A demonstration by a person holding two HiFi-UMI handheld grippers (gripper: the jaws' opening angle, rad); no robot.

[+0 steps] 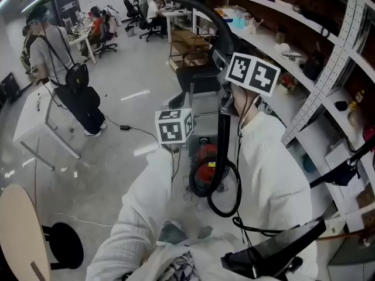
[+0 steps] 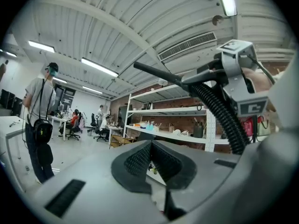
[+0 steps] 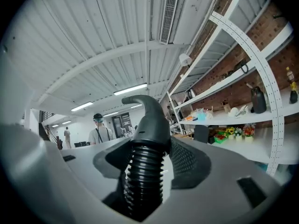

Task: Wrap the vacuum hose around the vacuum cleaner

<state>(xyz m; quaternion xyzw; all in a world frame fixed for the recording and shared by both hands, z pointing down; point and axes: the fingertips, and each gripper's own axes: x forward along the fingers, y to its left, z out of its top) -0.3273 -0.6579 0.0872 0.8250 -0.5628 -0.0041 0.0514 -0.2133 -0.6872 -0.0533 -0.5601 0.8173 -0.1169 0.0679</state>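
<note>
A red vacuum cleaner (image 1: pixel 206 164) stands on the floor below my arms. Its black ribbed hose (image 1: pixel 221 134) rises from a loop beside the cleaner, and its curved rigid end (image 1: pixel 206 12) arches away overhead. My right gripper (image 1: pixel 226 93) is shut on the hose just below that rigid end. In the right gripper view the hose (image 3: pixel 142 181) fills the gap in the right gripper (image 3: pixel 148 169). My left gripper (image 1: pixel 174 126) hangs left of the hose without touching it. In its own view the left gripper (image 2: pixel 150 157) has its pads meeting at the tips around nothing, and the hose (image 2: pixel 219 111) passes to its right.
White metal shelving (image 1: pixel 328 69) with bottles and small items runs along the right. A person with a black bag (image 1: pixel 61 63) stands at the left by a white table (image 1: pixel 35 119). A round wooden top (image 1: pixel 17 233) and black stool (image 1: pixel 61 244) sit bottom left. A cable (image 1: pixel 137 129) crosses the floor.
</note>
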